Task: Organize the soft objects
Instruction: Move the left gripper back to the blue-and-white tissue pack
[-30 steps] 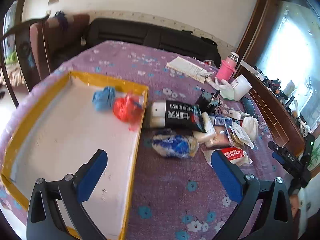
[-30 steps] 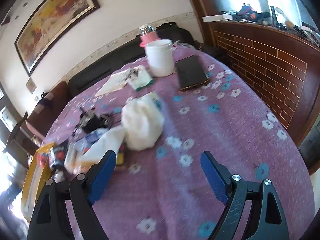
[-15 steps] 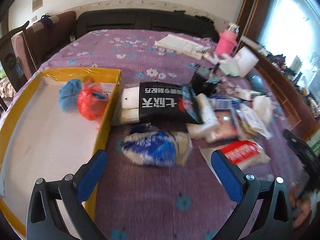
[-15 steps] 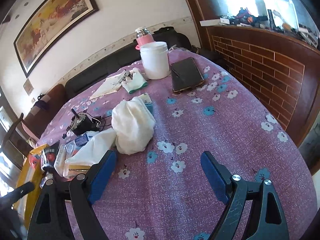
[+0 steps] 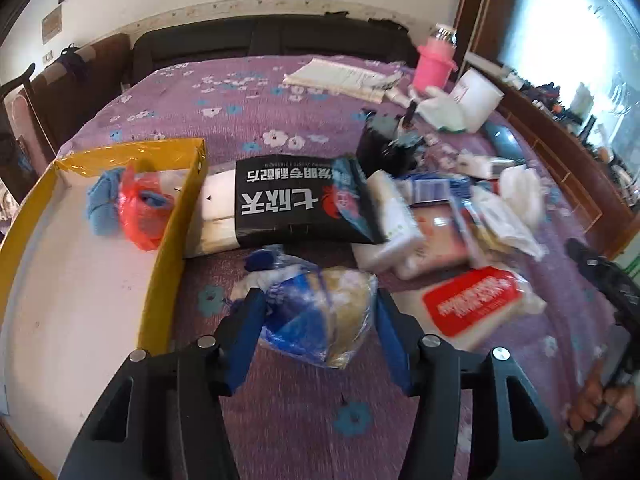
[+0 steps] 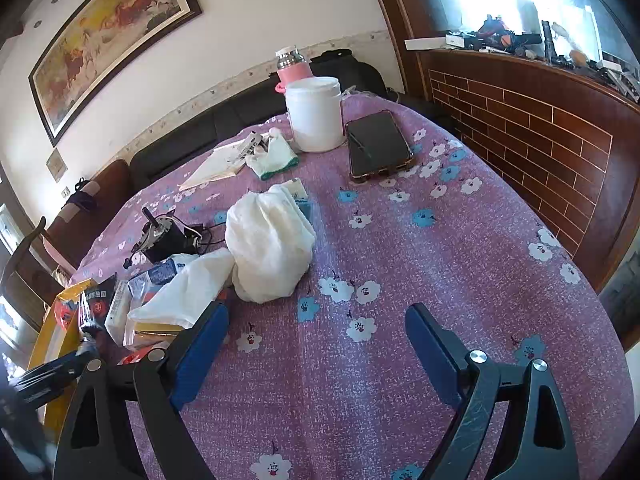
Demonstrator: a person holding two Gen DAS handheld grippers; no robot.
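Beside the yellow tray (image 5: 182, 248), the left gripper (image 5: 316, 334) has now closed around the blue-and-white bag (image 5: 316, 312); right gripper (image 6: 316, 344) stays spread.

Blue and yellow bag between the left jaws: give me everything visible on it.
The blue and yellow bag is a soft, crinkled clear-plastic bundle with blue, white and yellowish contents. It lies on the purple flowered cloth, just right of the yellow tray. The left gripper has its jaws pressed against both sides of it.
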